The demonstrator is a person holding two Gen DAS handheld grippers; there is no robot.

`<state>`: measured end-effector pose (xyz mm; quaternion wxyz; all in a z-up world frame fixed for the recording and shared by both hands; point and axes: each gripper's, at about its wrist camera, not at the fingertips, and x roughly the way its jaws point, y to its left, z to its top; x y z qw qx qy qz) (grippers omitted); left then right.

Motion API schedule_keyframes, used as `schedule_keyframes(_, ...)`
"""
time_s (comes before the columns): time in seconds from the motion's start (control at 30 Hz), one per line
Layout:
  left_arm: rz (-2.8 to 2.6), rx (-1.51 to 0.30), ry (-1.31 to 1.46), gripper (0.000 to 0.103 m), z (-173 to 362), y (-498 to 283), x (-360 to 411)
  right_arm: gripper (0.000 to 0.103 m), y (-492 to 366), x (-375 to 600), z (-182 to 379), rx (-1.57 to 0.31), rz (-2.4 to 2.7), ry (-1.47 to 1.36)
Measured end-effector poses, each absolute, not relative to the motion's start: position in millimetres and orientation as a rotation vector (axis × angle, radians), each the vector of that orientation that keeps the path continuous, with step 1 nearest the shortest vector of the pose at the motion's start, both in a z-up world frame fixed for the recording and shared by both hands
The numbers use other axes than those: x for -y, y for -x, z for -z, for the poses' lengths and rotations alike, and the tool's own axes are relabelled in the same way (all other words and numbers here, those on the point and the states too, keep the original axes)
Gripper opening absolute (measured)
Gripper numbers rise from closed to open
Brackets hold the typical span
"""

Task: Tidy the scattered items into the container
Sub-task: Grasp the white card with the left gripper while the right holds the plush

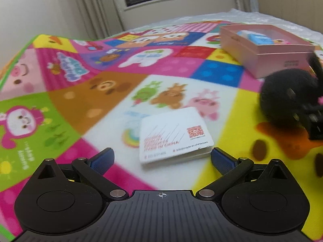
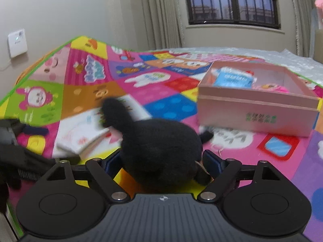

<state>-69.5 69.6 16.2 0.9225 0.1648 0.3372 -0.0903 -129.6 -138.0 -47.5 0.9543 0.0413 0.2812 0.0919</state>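
A pink open box (image 1: 282, 60) sits at the far right of the colourful mat; in the right wrist view the box (image 2: 256, 111) holds a blue packet (image 2: 232, 78) and a pink item (image 2: 270, 87). A white booklet (image 1: 173, 133) lies just ahead of my open left gripper (image 1: 162, 159), between its blue pads and apart from them. My right gripper (image 2: 161, 163) is shut on a black plush toy (image 2: 159, 149), whose body fills the jaws just above the mat. The plush (image 1: 288, 96) and right gripper also show at the right in the left wrist view. The booklet (image 2: 80, 135) lies left of the plush.
The cartoon play mat (image 1: 101, 92) covers a bed with a white sheet beyond it. A wall, curtains and a barred window (image 2: 232, 2) stand behind. A beige headboard (image 1: 290, 0) is at the far right. My left gripper and gloved hand (image 2: 18, 153) show at the left edge.
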Motion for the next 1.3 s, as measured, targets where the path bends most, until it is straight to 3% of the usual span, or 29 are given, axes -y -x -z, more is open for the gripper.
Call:
schedule_keyframes(0.2,0.35,-0.681,-0.156,0.103,-25.8,64.9,-80.6,0.084,131.7,131.4,49.9,-0.574,-0.172,-0.041)
schedule_keyframes(0.37,0.321,-0.677,-0.32,0.103,-12.2,35.7,-52.5,0.087,132.0,139.6,51.8,-0.576,-0.164,-0.092)
schedule_keyframes(0.53,0.34,-0.687,-0.293,0.103,-8.4,23.4,-56.6,0.087,139.1,132.5,50.6,-0.534,-0.132,-0.048)
schedule_keyframes(0.6,0.348,-0.677,-0.292,0.097,-7.7,26.1,-58.4,0.087,145.8,127.7,46.8,-0.494,-0.118,-0.014)
schedule_keyframes(0.67,0.357,-0.672,-0.273,0.085,-8.0,28.2,-61.9,0.087,150.3,123.3,43.2,-0.474,-0.125,0.027)
schedule_keyframes(0.8,0.355,-0.67,-0.237,0.085,-8.2,30.4,-72.0,0.087,147.9,122.8,41.2,-0.502,-0.127,0.056)
schedule_keyframes(0.83,0.355,-0.673,-0.226,0.086,-7.7,30.3,-74.6,0.082,147.1,123.2,40.0,-0.514,-0.13,0.054)
schedule_keyframes(0.9,0.345,-0.683,-0.206,0.095,-5.7,28.9,-79.8,0.077,147.5,123.4,36.1,-0.533,-0.141,0.056)
schedule_keyframes(1.0,0.353,-0.689,-0.168,0.094,-2.1,28.3,-85.6,0.075,154.1,120.7,30.9,-0.54,-0.127,0.089)
schedule_keyframes(1.07,0.367,-0.676,-0.16,0.085,-1.6,31.0,-86.3,0.075,160.7,121.7,28.7,-0.552,-0.118,0.105)
schedule_keyframes(1.3,0.392,-0.62,-0.161,0.085,-12.2,57.0,-77.4,0.075,191.2,155.0,16.2,-0.593,-0.064,0.067)
